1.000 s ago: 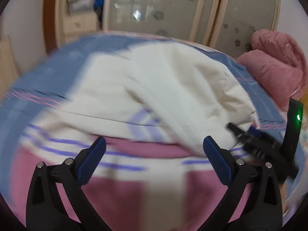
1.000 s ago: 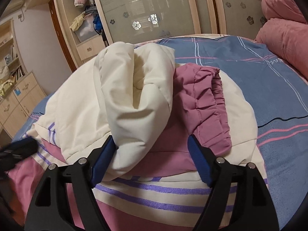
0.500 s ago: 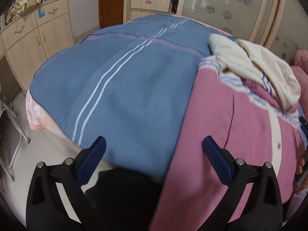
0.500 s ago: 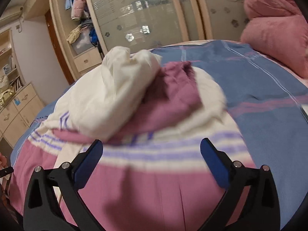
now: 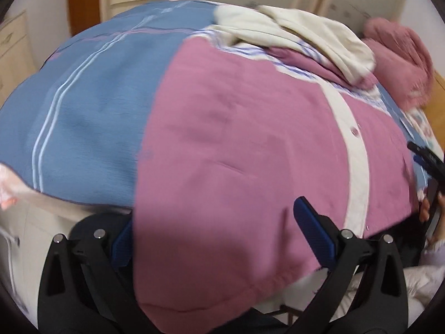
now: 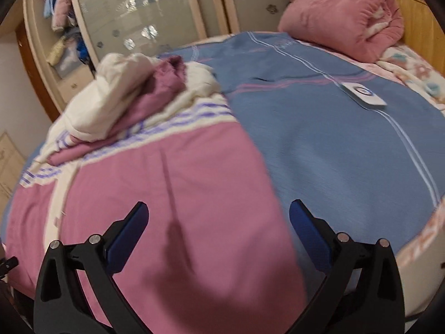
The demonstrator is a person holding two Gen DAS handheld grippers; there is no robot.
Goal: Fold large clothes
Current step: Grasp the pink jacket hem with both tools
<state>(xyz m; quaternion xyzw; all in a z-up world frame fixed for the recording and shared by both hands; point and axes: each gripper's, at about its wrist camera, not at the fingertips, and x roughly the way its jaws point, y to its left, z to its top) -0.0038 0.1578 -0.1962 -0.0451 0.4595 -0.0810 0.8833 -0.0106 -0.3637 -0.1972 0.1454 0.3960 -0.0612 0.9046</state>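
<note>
Garment: pink pyjama top [image 5: 236,144] w/ cream button placket [image 5: 358,150], spread flat on bed, fills centre + lower frame in both views; hem hangs over near bed edge.
Sleeves/top end: cream-and-pink bunch [image 6: 133,105] piled at far end, upper left in right wrist view, upper right in left wrist view.
Left gripper [image 5: 214,236]: jaws wide, straddling the hem's left edge; left pad hidden behind cloth, no pinch seen.
Right gripper [image 6: 218,236]: jaws at widest, over pink cloth near its right edge, nothing held.
Bed: blue striped sheet [image 6: 333,139] either side of garment.
Upper right, right wrist view: pink folded duvet [image 6: 339,19]; white remote [image 6: 364,97] on sheet.
Bkgd: frosted-glass wardrobe doors [image 6: 144,14].
</note>
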